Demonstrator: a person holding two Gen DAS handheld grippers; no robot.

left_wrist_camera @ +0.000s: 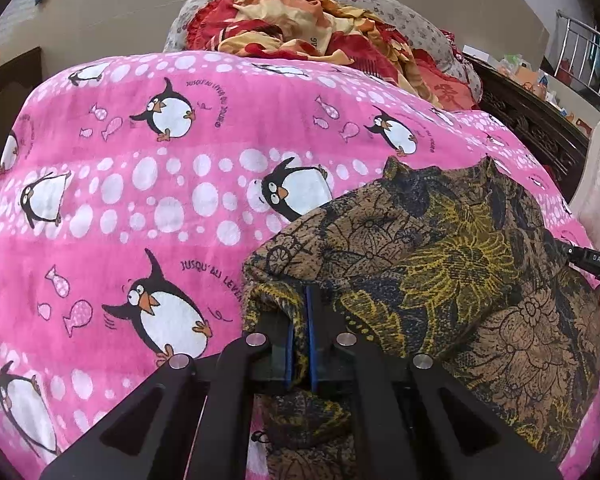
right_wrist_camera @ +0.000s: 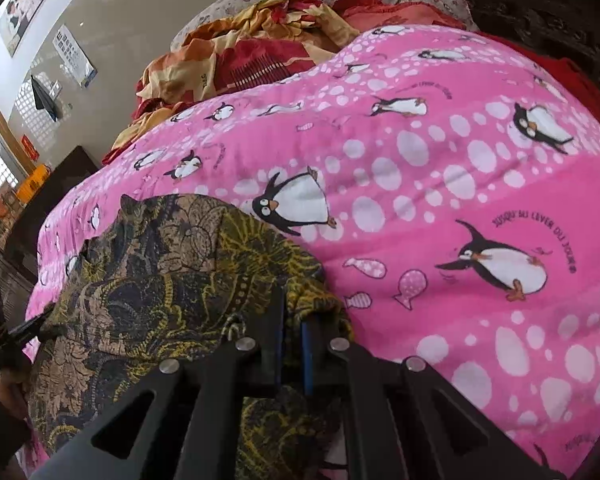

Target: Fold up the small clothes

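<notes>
Both tools share one build. The left gripper [left_wrist_camera: 300, 320] has matte black linkage arms with long cut-out slots, four round silver pins at the joints, and black fingers lined with blue pads [left_wrist_camera: 310, 332]. The right gripper [right_wrist_camera: 294, 336] has the same black arms, silver pins and blue pads [right_wrist_camera: 307, 344]; in the left view its side shows white letters, "DAS".

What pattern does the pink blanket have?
Penguins, fish and white dots on the blanket; the left wrist view shows it best.
</notes>
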